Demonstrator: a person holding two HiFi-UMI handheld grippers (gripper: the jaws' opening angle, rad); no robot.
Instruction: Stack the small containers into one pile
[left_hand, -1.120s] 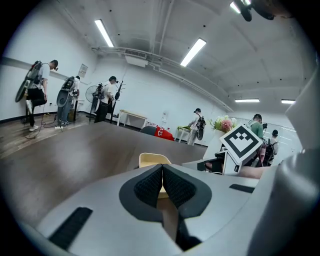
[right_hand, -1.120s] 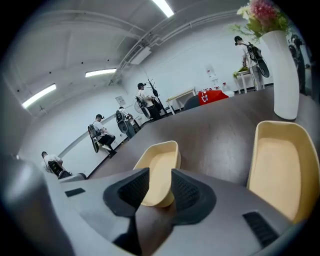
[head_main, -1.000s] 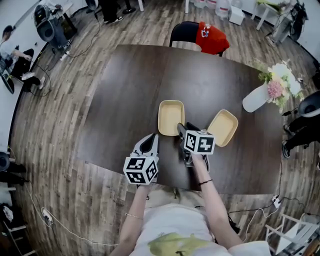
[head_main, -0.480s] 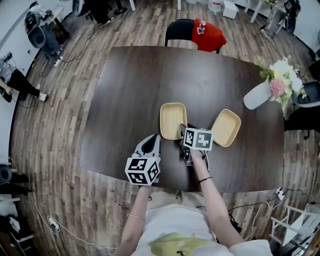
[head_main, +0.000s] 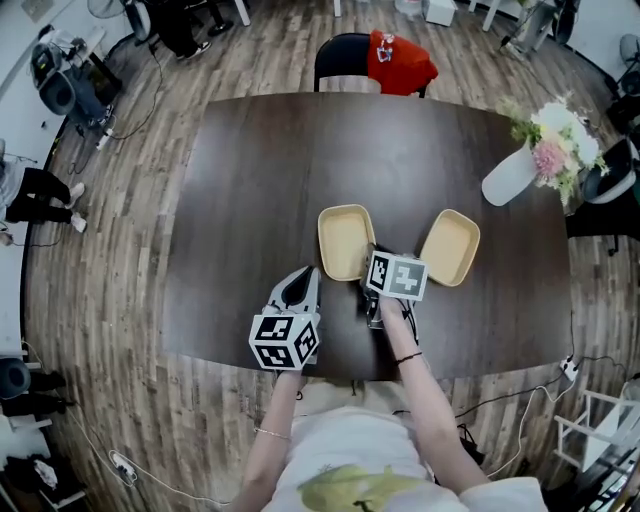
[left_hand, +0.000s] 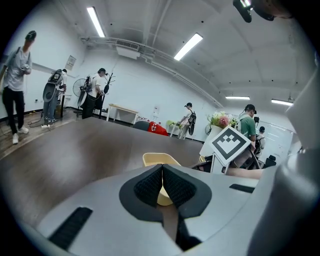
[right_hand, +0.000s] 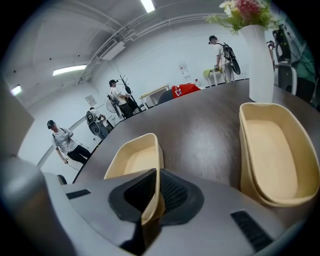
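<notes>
Two shallow tan containers lie apart on the dark table: the left container and the right container. My right gripper is at the left container's near right corner. Its jaws are closing, and the pads press on that container's rim. The left gripper rests shut and empty near the table's front edge, a little short of the left container, which shows beyond its tips.
A white vase with flowers stands at the table's right end. A chair with a red cloth is at the far side. People and equipment stand on the wooden floor around the table.
The right gripper has crept forward to the left container's near right corner. The left gripper has stayed where it was.
</notes>
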